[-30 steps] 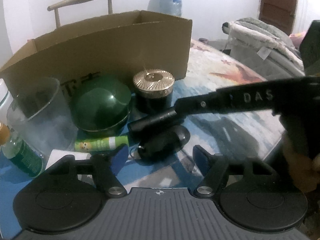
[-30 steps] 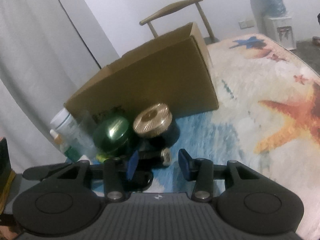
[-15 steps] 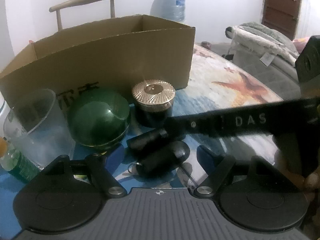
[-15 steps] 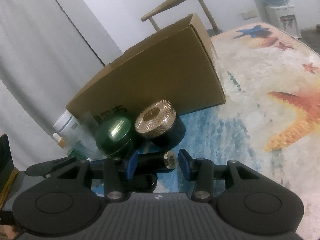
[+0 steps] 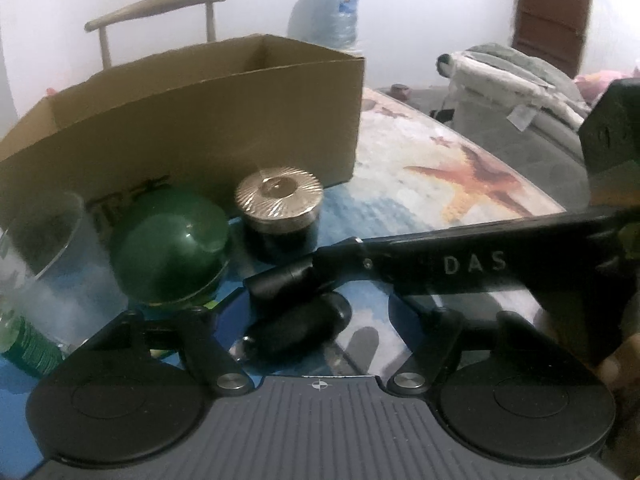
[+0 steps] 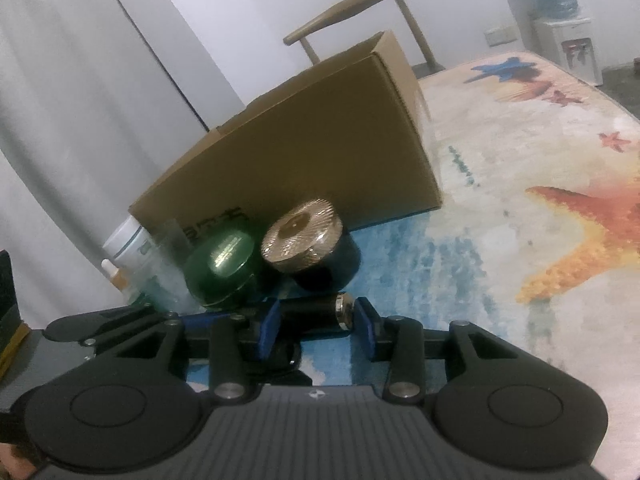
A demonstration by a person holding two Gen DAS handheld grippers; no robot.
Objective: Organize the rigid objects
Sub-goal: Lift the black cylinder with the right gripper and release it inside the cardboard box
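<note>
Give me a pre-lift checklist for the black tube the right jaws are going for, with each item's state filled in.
1. Black tube lies between the right gripper jaws: ok.
2. Jaws firmly clamped: not ok; they are closing, and pad contact cannot be told.
3. Left gripper free: ok; its jaws are closing, straddling the black oval case without touching it.
4. Neighbours clear of the lift path: cannot tell; the gold-lidded jar and green jar stand close behind the tube.
5. Cardboard box open on top: ok.
6. Space inside the box: cannot tell, its floor is hidden.
</note>
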